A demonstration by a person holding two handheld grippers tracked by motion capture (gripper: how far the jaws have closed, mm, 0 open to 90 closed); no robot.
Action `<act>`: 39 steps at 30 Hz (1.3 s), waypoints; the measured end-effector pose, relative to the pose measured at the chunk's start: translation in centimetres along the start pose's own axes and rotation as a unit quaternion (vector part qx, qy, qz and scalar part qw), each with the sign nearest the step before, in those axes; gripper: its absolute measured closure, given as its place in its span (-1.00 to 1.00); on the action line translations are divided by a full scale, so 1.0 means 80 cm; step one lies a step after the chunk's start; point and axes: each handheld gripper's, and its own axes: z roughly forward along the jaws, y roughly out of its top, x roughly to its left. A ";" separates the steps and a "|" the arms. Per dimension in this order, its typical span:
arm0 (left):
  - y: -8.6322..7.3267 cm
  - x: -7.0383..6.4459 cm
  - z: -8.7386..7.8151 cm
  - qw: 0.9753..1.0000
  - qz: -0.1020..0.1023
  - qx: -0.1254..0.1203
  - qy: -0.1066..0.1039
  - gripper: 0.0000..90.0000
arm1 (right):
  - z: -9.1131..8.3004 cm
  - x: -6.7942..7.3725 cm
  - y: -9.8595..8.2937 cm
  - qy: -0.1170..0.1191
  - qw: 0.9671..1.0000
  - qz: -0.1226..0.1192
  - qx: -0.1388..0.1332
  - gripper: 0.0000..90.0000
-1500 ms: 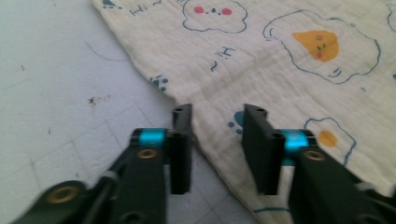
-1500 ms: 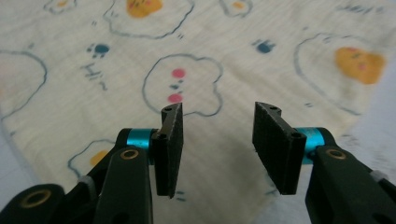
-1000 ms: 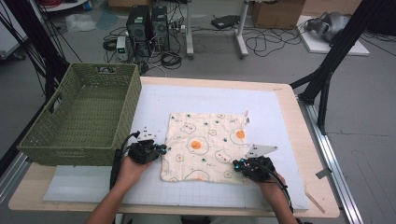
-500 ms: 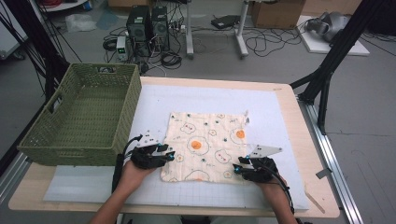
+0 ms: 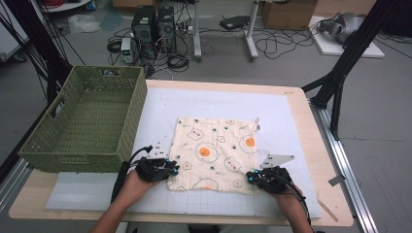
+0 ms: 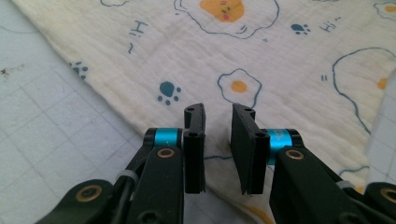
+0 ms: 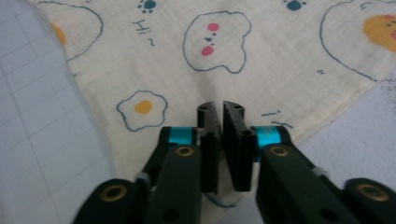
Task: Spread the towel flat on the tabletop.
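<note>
A cream cloth [image 5: 214,145] printed with fried eggs and paw marks lies flat on the white gridded mat [image 5: 194,102]. My left gripper [image 5: 173,169] rests at the cloth's near left corner. In the left gripper view the cloth [image 6: 280,56] passes under the left gripper [image 6: 217,112], whose jaws stand a little apart over its edge. My right gripper [image 5: 250,178] is at the near right corner. In the right gripper view the right gripper [image 7: 220,108] has its jaws almost together over the corner of the cloth [image 7: 280,60], seemingly pinching it.
A green woven basket [image 5: 73,158] stands on the left side of the table, close to my left hand. The wooden table edge [image 5: 335,213] runs just right of and behind my right hand. Black frame legs [image 5: 340,73] rise at the far right.
My left gripper has slid toward me and slightly right, up to the cloth's near left corner. The right gripper has barely moved. The cloth lies as before.
</note>
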 end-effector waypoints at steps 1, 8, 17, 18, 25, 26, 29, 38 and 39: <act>-0.001 0.002 0.000 1.000 -0.008 -0.005 -0.004 0.60 | -0.001 -0.001 0.000 -0.007 1.000 -0.001 -0.002 0.61; 0.002 0.020 -0.012 0.990 -0.071 -0.115 0.034 -0.02 | -0.016 -0.012 0.002 -0.085 0.992 0.030 -0.092 -0.39; 0.005 0.026 -0.033 0.974 -0.060 -0.202 0.083 -0.63 | -0.030 -0.016 0.006 -0.122 0.984 0.031 -0.124 -0.75; 0.006 0.025 -0.033 0.974 -0.053 -0.207 0.077 -0.63 | -0.033 -0.017 0.006 -0.123 0.983 0.031 -0.135 -0.75; 0.009 0.022 -0.034 0.974 -0.037 -0.215 0.068 -0.62 | -0.047 -0.022 0.004 -0.125 0.978 0.040 -0.160 -0.75; 0.008 0.023 -0.034 0.974 -0.038 -0.214 0.068 -0.62 | -0.049 -0.023 0.004 -0.128 0.978 0.039 -0.162 -0.75; 0.008 0.026 -0.036 0.972 -0.050 -0.216 0.072 -0.63 | -0.053 -0.025 0.004 -0.136 0.976 0.045 -0.166 -0.75; 0.007 0.026 -0.038 0.973 -0.051 -0.216 0.070 -0.63 | -0.051 -0.025 0.005 -0.139 0.975 0.046 -0.166 -0.75; 0.007 0.026 -0.038 0.973 -0.052 -0.215 0.070 -0.63 | -0.051 -0.024 0.006 -0.137 0.976 0.044 -0.166 -0.75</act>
